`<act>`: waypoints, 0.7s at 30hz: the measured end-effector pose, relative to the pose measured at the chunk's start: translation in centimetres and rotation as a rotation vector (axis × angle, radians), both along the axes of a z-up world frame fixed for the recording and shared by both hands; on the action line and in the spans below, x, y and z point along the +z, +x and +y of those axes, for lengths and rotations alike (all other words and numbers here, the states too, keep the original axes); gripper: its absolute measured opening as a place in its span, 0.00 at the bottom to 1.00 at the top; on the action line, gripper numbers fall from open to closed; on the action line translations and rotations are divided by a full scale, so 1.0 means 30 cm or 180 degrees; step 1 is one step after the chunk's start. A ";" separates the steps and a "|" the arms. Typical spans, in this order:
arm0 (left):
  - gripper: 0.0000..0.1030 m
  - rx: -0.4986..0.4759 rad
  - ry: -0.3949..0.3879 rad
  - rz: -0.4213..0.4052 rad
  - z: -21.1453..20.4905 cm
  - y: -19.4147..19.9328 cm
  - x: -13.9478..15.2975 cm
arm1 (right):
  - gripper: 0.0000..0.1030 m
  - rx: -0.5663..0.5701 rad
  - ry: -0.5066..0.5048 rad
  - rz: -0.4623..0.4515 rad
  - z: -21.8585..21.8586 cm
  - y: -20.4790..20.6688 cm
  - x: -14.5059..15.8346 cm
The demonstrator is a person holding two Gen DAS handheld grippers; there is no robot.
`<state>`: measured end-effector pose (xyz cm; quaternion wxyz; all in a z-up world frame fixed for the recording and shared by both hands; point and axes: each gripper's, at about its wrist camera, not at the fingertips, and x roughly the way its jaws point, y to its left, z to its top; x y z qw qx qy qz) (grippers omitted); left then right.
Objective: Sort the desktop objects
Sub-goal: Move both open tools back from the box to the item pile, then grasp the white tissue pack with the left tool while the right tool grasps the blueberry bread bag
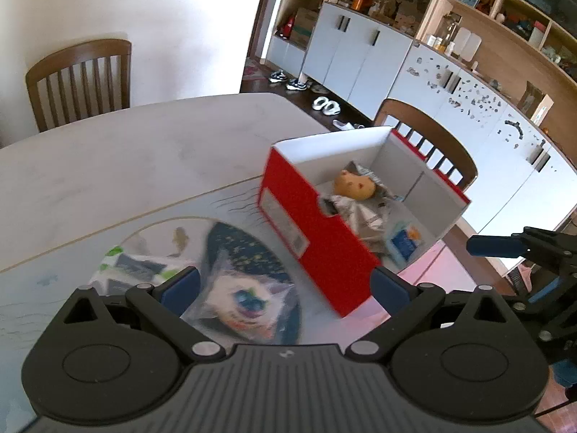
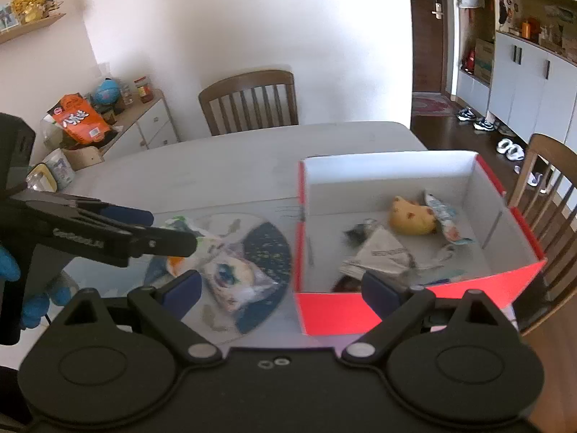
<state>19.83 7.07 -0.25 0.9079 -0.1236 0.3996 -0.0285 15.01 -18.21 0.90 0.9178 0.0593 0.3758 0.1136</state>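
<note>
A red cardboard box [image 2: 414, 310] with a white interior is seen standing open on the pale desk [image 1: 126, 166]. Inside it a yellow-orange soft toy [image 2: 411, 218] is lying next to several crumpled packets, among them a grey printed wrapper [image 2: 378, 254] and a blue-and-white sachet [image 1: 405, 240]. Just beside the box, on its left in both views, a clear bag printed with a cat's face [image 2: 234, 274] is laid on a round dark-blue printed mat [image 2: 268, 252], and a white-and-green packet [image 1: 135, 267] is found near the bag's far side (its details are blurred).

The left gripper [image 1: 285, 285] is held above the cat bag with its jaws spread wide; nothing is pinched between the blue pads [image 1: 182, 285]. The right gripper [image 2: 281, 288] is held over the gap between the bag and the near wall of the box, its jaws likewise spread wide and empty. In the right wrist view the left gripper is seen from the side, gripped by a hand in a blue glove [image 2: 9, 265].

Around the desk, wooden chairs [image 2: 249, 103] are set at the far side and beside the box, and white cabinets [image 1: 357, 57] with open shelving are lined along the wall.
</note>
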 end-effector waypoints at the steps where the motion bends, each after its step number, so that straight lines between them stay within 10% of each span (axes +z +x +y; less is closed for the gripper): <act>1: 0.98 0.0003 0.0011 0.0004 0.014 -0.008 -0.003 | 0.93 0.0016 -0.0021 -0.0009 0.024 0.000 0.001; 21: 0.98 0.0041 0.0129 0.0118 0.212 -0.040 -0.128 | 0.93 0.0479 -0.0254 -0.0002 0.319 0.065 -0.095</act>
